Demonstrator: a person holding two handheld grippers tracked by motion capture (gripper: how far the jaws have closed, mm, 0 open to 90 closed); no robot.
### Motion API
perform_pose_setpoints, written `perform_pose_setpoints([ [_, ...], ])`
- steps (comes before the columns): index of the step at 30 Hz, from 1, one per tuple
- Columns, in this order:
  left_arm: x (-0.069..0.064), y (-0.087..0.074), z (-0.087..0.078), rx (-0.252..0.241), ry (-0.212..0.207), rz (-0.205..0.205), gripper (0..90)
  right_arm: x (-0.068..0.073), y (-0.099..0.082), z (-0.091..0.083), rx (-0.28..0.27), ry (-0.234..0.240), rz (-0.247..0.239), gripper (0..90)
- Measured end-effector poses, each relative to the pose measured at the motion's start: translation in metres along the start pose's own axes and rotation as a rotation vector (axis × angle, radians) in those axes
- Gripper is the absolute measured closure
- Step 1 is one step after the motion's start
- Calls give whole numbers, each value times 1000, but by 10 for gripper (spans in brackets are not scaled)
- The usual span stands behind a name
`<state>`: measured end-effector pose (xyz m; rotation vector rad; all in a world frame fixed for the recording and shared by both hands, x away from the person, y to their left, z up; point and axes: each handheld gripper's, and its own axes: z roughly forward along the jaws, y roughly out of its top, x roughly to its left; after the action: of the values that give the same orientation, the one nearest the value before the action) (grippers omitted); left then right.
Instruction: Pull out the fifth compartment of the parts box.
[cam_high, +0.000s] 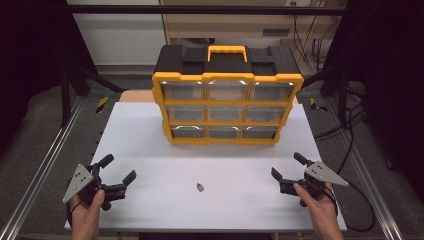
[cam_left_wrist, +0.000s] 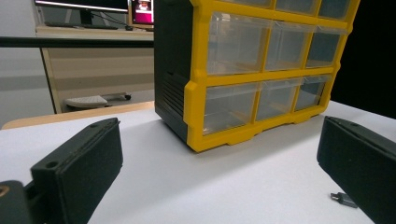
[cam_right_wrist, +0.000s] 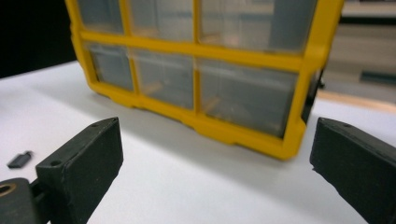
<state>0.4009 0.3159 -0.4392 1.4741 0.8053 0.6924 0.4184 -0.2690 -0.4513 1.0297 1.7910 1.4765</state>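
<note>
Resting near the front edge of the white table (cam_high: 150, 145), roughly midway between its front corners, a small dark part (cam_high: 200, 187) is seen lying flat, well apart from both grippers. The left gripper (cam_high: 119, 169) is held by a hand (cam_high: 88, 210) close to the front left corner, its jaws spread wide with nothing between them. The right gripper (cam_high: 286, 166) is held by the other hand (cam_high: 320, 207) close to the front right corner, its jaws likewise spread wide and holding nothing. A yellow and black drawer cabinet (cam_high: 227, 100) is stood at the back edge of the table, with its clear drawers turned toward the front. In the left gripper view the small part (cam_left_wrist: 343, 199) is seen just beside the right-hand jaw, and in the right gripper view (cam_right_wrist: 19, 159) it lies off to the left of the jaws.
</note>
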Motion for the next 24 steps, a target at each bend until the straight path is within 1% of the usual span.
perform_pose_setpoints([
  [2, 1, 0, 0, -6, 2, -12, 1, 0, -1, 1, 15, 11, 9, 35],
  [4, 2, -1, 0, -5, 8, -18, 1, 1, 0, 1, 10, 16, -3, 40],
  [7, 3, -2, 2, -3, 12, -16, 2, 5, 1, 2, 2, 26, -17, 43],
  [9, 2, -2, 3, -3, 13, -14, 2, 5, 1, 2, 8, 31, -11, 43],
  [12, 2, -3, 6, 4, 9, 3, 1, 8, 2, 3, 10, 30, -33, 43],
  [13, 2, -3, 9, 13, -1, 13, 1, 10, 3, 4, 11, 22, -41, 43],
  [14, 2, -4, 12, 29, -8, 29, 1, 11, 3, 5, 13, 13, -59, 43],
  [15, 2, -6, 14, 39, -5, 39, 1, 11, 3, 5, 13, 13, -59, 43],
  [16, 0, -8, 20, 53, -21, 37, 4, 14, 3, 10, 23, 16, -51, 44],
  [17, 0, -8, 20, 53, -21, 37, 5, 15, 2, 12, 27, 18, -53, 43],
  [18, -1, -8, 22, 58, -27, 47, 5, 15, 2, 12, 27, 18, -53, 43],
  [19, -3, -8, 23, 65, -35, 60, 4, 17, 3, 17, 47, 22, -54, 48],
  [20, -4, -8, 23, 68, -40, 68, 4, 19, 4, 19, 50, 24, -55, 57],
  [22, -5, -7, 23, 70, -44, 76, 4, 22, 10, 22, 69, 0, -80, 70],
  [23, -5, -8, 23, 71, -46, 75, 4, 23, 13, 23, 69, -10, -83, 70],
  [24, -5, -8, 23, 73, -44, 72, 4, 23, 13, 23, 69, -10, -83, 70],
])
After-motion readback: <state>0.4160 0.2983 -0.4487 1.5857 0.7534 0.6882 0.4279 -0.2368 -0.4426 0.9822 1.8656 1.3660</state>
